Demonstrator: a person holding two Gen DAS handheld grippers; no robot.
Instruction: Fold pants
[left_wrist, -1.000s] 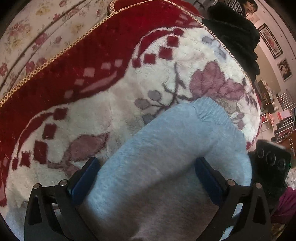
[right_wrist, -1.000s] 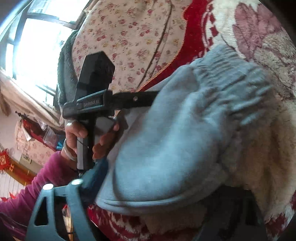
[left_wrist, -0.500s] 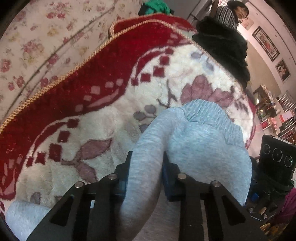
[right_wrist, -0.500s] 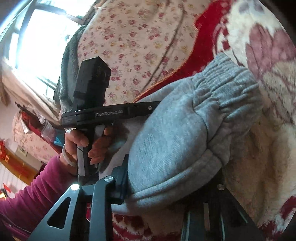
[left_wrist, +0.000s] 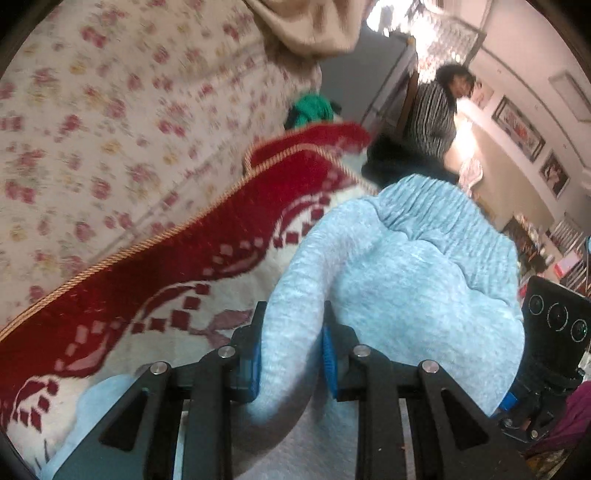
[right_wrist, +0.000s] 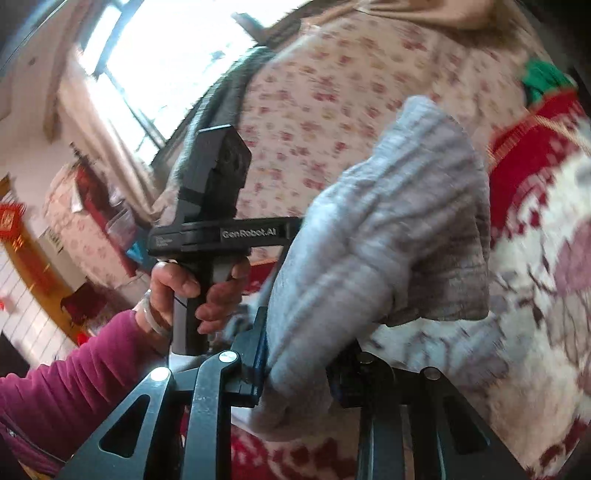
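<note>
The light grey pants (left_wrist: 417, 266) are bunched up over the red and white patterned blanket (left_wrist: 147, 266), with the ribbed waistband at the far end. My left gripper (left_wrist: 291, 354) is shut on a fold of the pants and holds it lifted. In the right wrist view my right gripper (right_wrist: 297, 373) is shut on another fold of the pants (right_wrist: 388, 236), also lifted above the blanket (right_wrist: 535, 258). The left gripper's body (right_wrist: 210, 221) and the hand holding it show to the left there.
A floral-print sofa back (left_wrist: 110, 110) rises behind the blanket. A green cloth (left_wrist: 310, 109) lies at its far end, beside dark clothing (left_wrist: 391, 162). A person (left_wrist: 439, 107) stands in the room beyond. A bright window (right_wrist: 166, 62) is at upper left.
Both grippers went from open around the pants to shut on folds of them. Both have since lifted the fabric up off the blanket, and the views now tilt upward toward the room.
</note>
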